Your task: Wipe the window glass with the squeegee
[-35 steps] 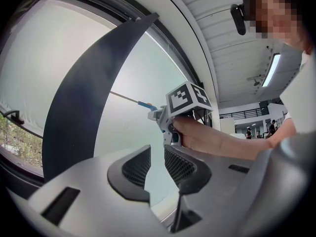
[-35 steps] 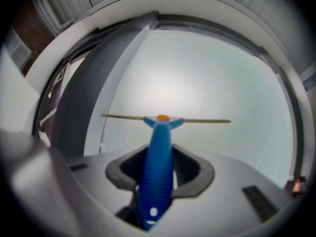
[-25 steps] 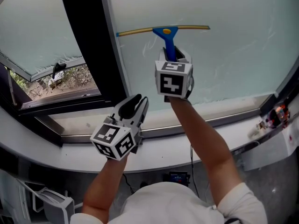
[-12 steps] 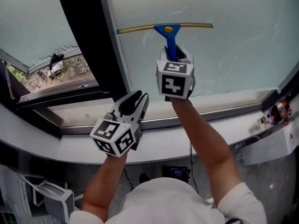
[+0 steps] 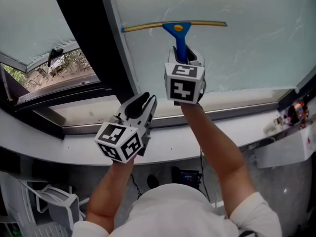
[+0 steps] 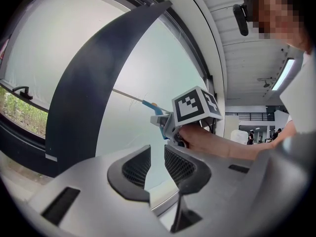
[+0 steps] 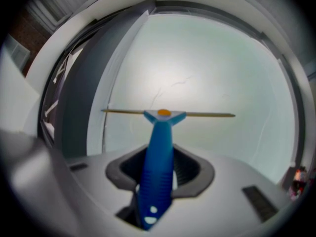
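A squeegee with a blue handle and a thin yellow blade lies flat against the frosted window glass. My right gripper is shut on that handle, just below the blade. The squeegee also shows small in the left gripper view, beyond my own jaws. My left gripper hangs lower and to the left, over the sill, with its jaws a narrow gap apart and nothing between them. Thin streaks mark the glass around the blade.
A dark vertical frame post stands left of the pane. Beyond it a tilted-open window with a black handle shows greenery outside. The white sill runs below; small devices sit at its right end.
The squeegee and my right gripper have slid a little upward on the glass. My left gripper has stayed near the sill.
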Demonstrator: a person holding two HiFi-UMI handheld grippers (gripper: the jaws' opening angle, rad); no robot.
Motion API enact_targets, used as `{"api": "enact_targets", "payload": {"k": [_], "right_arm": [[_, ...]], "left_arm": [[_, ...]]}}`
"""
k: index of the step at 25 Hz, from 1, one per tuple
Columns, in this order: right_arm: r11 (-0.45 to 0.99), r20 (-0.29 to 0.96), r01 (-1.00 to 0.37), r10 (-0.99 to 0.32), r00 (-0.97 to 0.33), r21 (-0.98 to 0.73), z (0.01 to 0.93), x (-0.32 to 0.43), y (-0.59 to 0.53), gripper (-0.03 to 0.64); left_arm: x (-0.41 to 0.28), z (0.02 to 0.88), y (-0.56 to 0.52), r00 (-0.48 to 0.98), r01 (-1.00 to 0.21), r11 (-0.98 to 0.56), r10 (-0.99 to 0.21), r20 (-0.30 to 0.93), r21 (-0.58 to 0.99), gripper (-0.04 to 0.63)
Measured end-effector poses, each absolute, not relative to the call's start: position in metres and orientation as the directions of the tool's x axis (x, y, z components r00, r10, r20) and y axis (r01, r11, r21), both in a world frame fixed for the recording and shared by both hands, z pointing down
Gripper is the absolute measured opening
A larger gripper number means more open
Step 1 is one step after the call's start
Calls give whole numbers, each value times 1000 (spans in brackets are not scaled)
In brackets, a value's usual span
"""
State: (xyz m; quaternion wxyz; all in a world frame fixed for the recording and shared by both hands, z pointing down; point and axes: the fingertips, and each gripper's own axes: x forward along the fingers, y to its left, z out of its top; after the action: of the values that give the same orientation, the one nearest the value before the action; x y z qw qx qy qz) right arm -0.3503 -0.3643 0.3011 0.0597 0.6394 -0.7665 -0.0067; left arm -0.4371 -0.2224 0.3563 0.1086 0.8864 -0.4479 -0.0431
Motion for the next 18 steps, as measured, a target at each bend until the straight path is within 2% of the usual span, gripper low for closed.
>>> {"api": "enact_targets", "payload": {"k": [18], "right_arm": [[197,170,-975,-969,-178,102,361,-352,-368,153]], "left_arm": [[-435,403,-226,598,-781,-552,-796,93,293,107]]}}
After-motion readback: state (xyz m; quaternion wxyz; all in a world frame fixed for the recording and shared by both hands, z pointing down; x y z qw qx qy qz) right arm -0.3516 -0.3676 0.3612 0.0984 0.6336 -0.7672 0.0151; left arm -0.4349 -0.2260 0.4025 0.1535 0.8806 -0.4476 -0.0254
